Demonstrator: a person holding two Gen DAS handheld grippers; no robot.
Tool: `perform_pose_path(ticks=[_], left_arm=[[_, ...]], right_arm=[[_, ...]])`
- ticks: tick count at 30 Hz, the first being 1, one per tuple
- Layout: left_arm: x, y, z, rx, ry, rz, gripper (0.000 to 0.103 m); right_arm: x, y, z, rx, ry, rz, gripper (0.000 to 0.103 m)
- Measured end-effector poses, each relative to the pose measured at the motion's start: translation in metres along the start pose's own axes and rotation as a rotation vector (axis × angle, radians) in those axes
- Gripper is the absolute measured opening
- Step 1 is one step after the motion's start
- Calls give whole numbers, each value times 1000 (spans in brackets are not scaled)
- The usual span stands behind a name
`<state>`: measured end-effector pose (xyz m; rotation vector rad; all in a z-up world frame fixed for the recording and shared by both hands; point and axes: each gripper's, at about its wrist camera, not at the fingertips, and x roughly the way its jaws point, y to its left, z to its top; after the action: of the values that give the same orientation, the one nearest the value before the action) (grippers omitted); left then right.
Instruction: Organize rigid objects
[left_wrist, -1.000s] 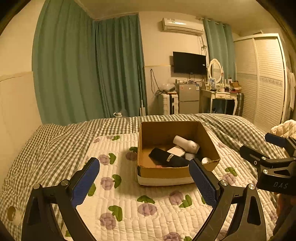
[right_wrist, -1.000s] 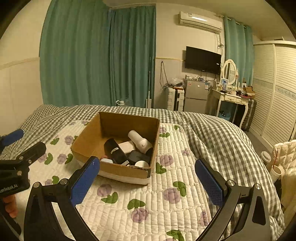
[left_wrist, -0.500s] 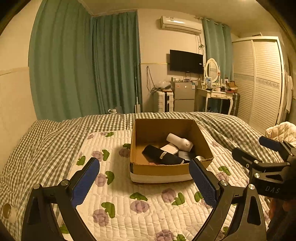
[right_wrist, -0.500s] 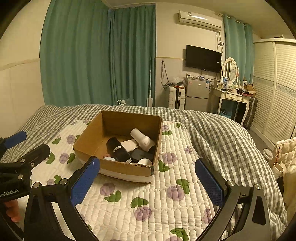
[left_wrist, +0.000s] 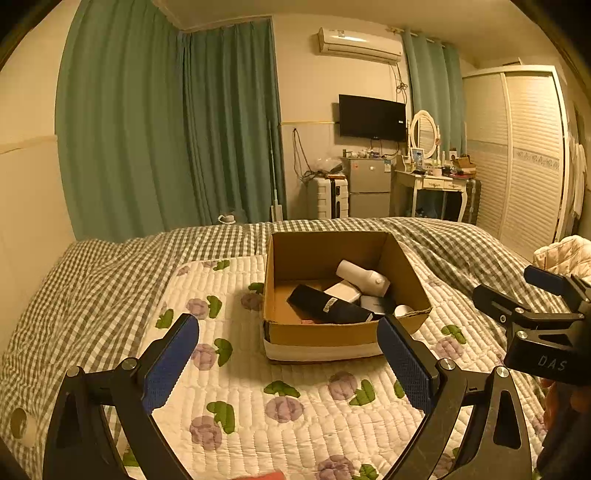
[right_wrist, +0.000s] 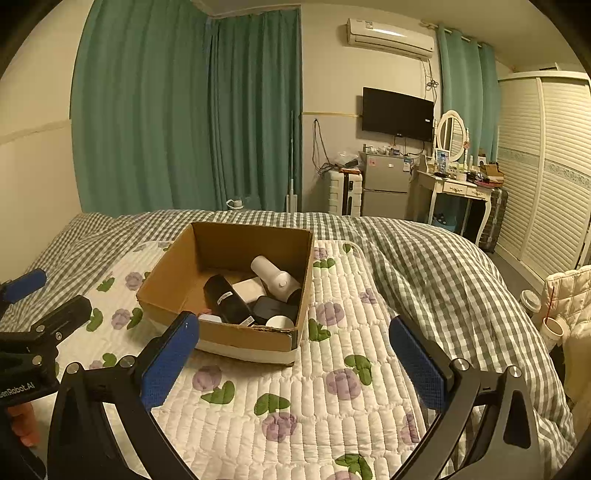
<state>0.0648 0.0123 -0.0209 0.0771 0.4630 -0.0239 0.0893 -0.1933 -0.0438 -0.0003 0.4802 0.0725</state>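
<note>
One open brown cardboard box (left_wrist: 332, 334) with a white band round its base sits on the white quilted mat printed with purple flowers (left_wrist: 280, 391), which lies over a green-and-white checked bedspread (right_wrist: 436, 266). Inside it I count five things I can make out: one white cylindrical bottle (left_wrist: 364, 274) lying on its side against the far right, one long black case with a small white label (left_wrist: 327, 305) lying slantwise in the middle, one flat white box (left_wrist: 342, 291) between them, one dark rounded pouch (right_wrist: 275, 307), and one small white round lid or cup (right_wrist: 280, 322) near the front corner. Something pale shows at the box's front-left corner, too hidden to name.

Two grippers hover over the mat on the near side of the box, touching nothing. The left gripper (left_wrist: 288, 360) has its blue-padded jaws spread wide and empty; the right gripper (right_wrist: 293, 363) stands likewise, wide apart with nothing between the pads.
</note>
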Motion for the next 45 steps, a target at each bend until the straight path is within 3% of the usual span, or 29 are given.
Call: perform_pose_path(ticks=[45], left_arm=[[6, 8, -3, 7, 2, -1, 99]], right_arm=[[5, 3, -3, 9, 26, 1, 103]])
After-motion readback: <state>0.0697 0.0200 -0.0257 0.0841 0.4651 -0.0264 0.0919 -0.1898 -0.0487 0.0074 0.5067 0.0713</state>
